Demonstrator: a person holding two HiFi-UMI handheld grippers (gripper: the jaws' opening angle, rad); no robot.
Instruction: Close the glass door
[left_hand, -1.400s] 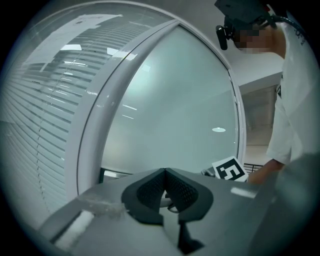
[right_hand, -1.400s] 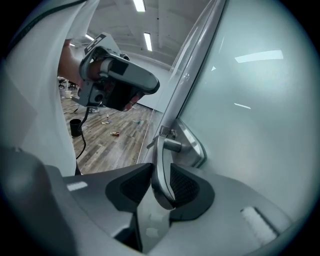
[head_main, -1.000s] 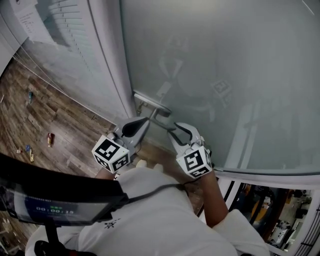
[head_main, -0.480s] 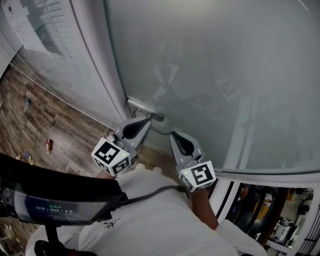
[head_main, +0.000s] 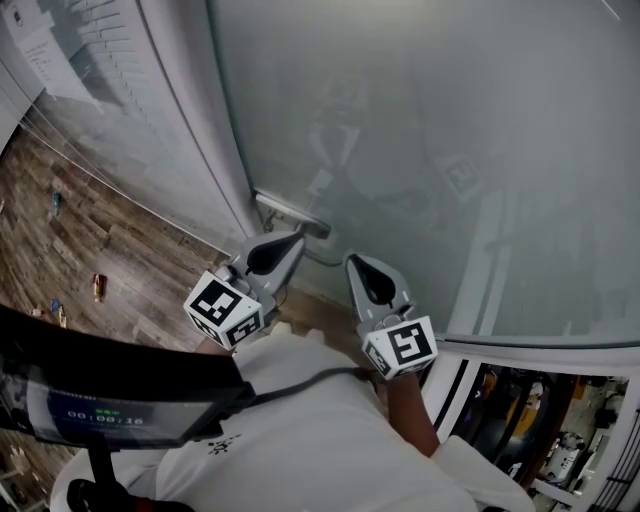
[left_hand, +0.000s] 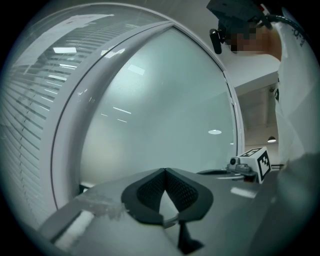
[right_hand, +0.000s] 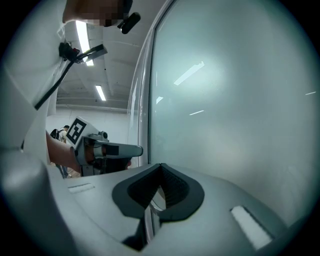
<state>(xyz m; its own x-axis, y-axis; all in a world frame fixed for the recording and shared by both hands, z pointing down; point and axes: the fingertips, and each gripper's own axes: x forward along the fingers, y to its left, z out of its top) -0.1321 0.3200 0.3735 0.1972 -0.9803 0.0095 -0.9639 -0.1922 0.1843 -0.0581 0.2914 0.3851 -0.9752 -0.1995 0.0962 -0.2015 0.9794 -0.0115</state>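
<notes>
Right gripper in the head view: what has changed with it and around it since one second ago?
The right gripper has rolled beside the door handle. Its jaws, wide apart before, have just been closing and are now shut, with nothing between them. The left gripper stays shut by the handle, close to the glass door.

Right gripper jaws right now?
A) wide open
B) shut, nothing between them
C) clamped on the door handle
B: the right gripper has just been closing, and its jaws now meet with nothing between them, apart from the door handle.
</notes>
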